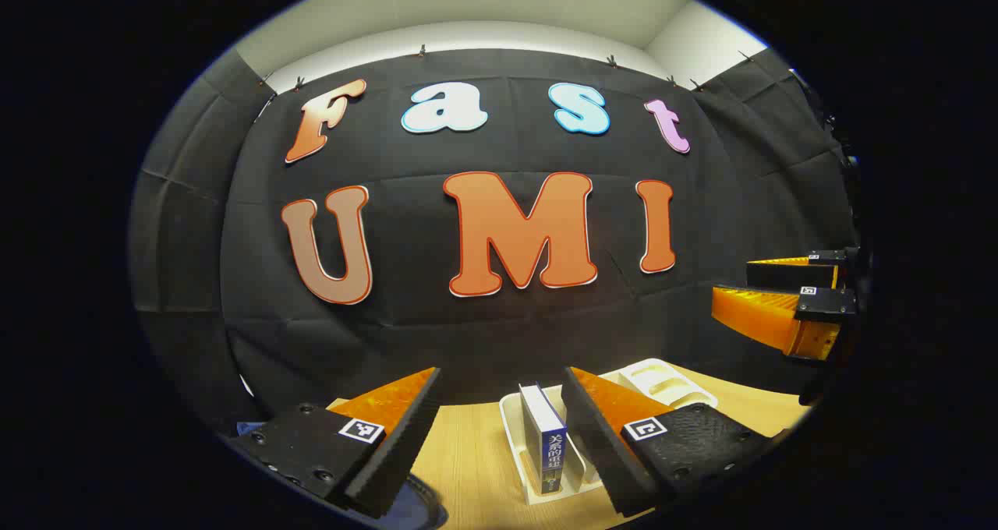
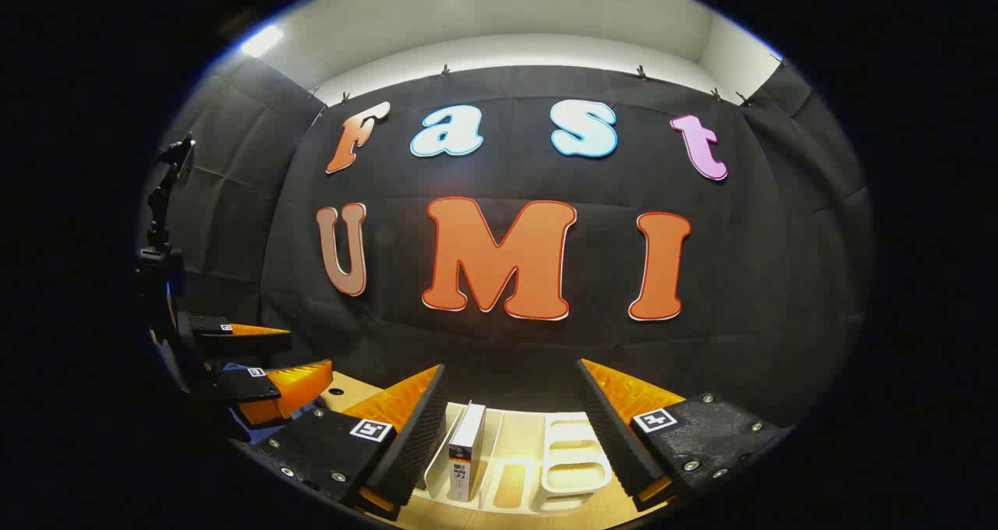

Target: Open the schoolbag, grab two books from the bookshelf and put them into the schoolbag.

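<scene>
White plastic forms the rack (image 1: pixel 538 489) in which one book (image 1: pixel 543 446) is stood upright on the wooden table (image 1: pixel 468 468). The left hand-held gripper (image 1: pixel 499 436) is held released above the table, the book seen between its fingers. The right hand-held gripper (image 2: pixel 507 436) is likewise spread wide, untouched by the book (image 2: pixel 466 452).

One book, one rack, two grippers

One book (image 1: pixel 543 444) is standing in one white rack (image 1: pixel 515 444) on one wooden table (image 1: pixel 468 468); two grippers are showing, the left gripper (image 1: pixel 499 425) and the right gripper (image 2: pixel 511 421).
</scene>
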The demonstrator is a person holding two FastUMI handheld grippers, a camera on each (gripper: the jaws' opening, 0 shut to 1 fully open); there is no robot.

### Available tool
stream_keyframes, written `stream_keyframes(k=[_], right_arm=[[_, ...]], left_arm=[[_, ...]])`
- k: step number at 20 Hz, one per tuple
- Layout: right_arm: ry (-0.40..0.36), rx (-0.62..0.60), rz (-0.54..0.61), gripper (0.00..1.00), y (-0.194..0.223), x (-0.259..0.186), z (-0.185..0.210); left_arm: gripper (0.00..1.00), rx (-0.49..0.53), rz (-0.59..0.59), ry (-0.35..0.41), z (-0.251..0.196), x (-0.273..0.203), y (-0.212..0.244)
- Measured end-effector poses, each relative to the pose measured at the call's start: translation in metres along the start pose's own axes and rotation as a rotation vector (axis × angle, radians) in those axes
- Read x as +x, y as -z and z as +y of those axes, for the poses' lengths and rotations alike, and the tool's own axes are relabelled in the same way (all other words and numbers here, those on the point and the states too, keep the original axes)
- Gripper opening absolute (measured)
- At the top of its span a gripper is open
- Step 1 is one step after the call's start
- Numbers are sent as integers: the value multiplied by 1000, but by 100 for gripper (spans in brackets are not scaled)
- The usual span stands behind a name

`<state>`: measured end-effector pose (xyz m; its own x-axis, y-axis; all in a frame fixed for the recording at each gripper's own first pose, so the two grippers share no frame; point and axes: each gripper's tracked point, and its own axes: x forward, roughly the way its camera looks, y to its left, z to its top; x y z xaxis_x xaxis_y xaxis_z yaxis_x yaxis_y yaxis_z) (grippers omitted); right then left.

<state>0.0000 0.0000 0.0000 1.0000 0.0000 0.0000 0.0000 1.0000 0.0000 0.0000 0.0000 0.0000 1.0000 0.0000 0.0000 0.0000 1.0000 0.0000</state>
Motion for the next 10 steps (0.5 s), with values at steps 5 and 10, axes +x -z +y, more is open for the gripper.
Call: stream_keyframes(k=[5,10], right_arm=[[-2,-9,5,96,0,2,7],[6,-24,23,96,6,4,7]], left_arm=[[96,-25,-4,7,4,0,2],[95,-33,9,14,5,2,7]])
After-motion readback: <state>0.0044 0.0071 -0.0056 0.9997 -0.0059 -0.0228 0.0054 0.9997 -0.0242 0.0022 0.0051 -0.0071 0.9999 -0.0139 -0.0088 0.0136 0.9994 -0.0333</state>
